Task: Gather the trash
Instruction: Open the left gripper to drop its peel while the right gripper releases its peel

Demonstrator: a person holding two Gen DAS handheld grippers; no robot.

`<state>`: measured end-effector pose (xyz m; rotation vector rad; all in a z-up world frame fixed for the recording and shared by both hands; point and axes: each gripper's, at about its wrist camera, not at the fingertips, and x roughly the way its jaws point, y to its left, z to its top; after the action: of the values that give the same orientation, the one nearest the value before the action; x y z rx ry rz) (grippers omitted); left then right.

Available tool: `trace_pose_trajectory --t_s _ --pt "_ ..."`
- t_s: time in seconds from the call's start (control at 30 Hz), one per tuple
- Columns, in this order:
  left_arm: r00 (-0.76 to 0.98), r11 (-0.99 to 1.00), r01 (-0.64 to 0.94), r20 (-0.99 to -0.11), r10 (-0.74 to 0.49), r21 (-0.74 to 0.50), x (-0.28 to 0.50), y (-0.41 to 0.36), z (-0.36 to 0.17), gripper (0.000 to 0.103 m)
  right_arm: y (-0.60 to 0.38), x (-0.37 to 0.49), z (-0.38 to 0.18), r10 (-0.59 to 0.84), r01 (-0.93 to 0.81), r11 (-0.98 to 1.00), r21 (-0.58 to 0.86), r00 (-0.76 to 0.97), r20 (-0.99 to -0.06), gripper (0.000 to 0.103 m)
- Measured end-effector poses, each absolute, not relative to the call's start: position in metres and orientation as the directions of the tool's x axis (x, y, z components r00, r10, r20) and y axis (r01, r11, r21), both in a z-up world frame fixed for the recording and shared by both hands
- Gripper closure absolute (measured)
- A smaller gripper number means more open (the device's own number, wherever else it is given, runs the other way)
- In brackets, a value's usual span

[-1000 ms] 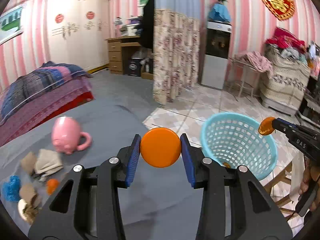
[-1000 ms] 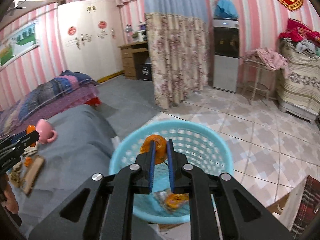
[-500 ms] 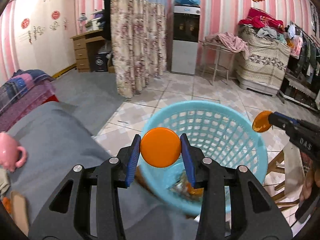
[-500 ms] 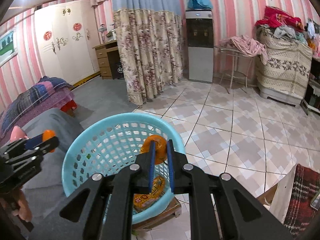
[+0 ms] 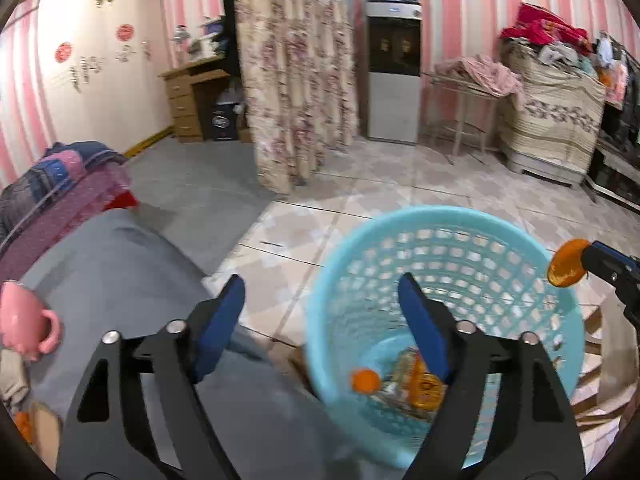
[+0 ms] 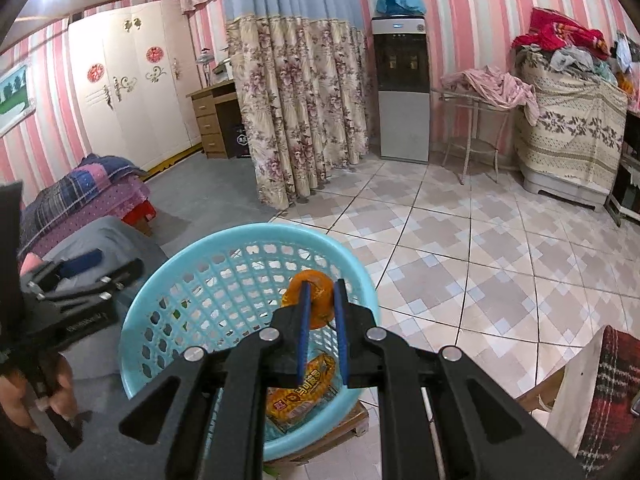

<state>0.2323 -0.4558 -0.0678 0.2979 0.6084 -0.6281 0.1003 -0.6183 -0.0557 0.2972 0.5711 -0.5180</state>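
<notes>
A light blue plastic basket [image 5: 440, 228] stands beside the grey bed; it also shows in the right wrist view [image 6: 248, 240]. My left gripper [image 5: 320, 316] is open and empty above the basket's left rim. An orange cap [image 5: 366, 381] lies inside the basket with an orange snack wrapper [image 5: 420, 384]. My right gripper [image 6: 320, 312] is shut on an orange peel [image 6: 316, 300] over the basket; it shows at the right of the left wrist view [image 5: 568, 268]. The wrapper [image 6: 304, 392] lies at the basket's bottom.
A pink mug [image 5: 24, 320] sits on the grey bed cover [image 5: 120, 280] with scraps at the lower left edge [image 5: 36, 428]. Tiled floor [image 6: 480, 248], a floral curtain [image 6: 304, 120] and a water dispenser [image 6: 402, 92] lie beyond. A plaid cloth [image 6: 608, 400] is at the right.
My left gripper has opened and let the orange cap go; the cap now lies in the basket. My right gripper still holds the peel over the basket.
</notes>
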Motion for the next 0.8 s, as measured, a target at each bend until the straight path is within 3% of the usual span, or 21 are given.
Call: trace_pose_trajectory --t_s 0.17,0.47,0.53,0.57,0.67,0.7,0.8 --pt "0.703 0.834 0.548 -0.577 -0.417 0.065 0.24 -0.412 -0.05 0.014 -0.604 0.115 -0.058 -0.384 0.533 0.838 0.113 0.725 -0.572 0.091" --pt "0.794 0.886 0.449 -0.506 -0.336 0.117 0.207 -0.346 -0.028 0.012 -0.582 0.137 -0.063 -0.41 0.536 0.84 0.079 0.724 -0.555 0.088" --pt "0.794 0.89 0.444 -0.508 -0.336 0.106 0.205 -0.336 -0.028 0.012 -0.581 0.139 -0.063 -0.417 0.544 0.835 0.078 0.719 -0.556 0.07" --pt "0.793 0.892 0.44 -0.509 -0.334 0.1 0.204 -0.332 -0.028 0.012 -0.58 0.138 -0.063 -0.421 0.55 0.831 0.083 0.72 -0.552 0.054" --pt "0.796 0.9 0.427 -0.509 -0.328 0.09 0.199 -0.32 -0.025 0.012 -0.58 0.137 -0.061 -0.413 0.547 0.832 0.094 0.723 -0.553 0.046" --pt "0.802 0.902 0.421 -0.503 -0.323 0.092 0.197 -0.316 -0.023 0.012 -0.581 0.136 -0.06 -0.413 0.547 0.832 0.094 0.723 -0.554 0.037" --pt "0.813 0.911 0.402 -0.493 -0.31 0.089 0.192 -0.306 -0.018 0.011 -0.579 0.132 -0.055 -0.409 0.541 0.834 0.108 0.737 -0.538 0.022"
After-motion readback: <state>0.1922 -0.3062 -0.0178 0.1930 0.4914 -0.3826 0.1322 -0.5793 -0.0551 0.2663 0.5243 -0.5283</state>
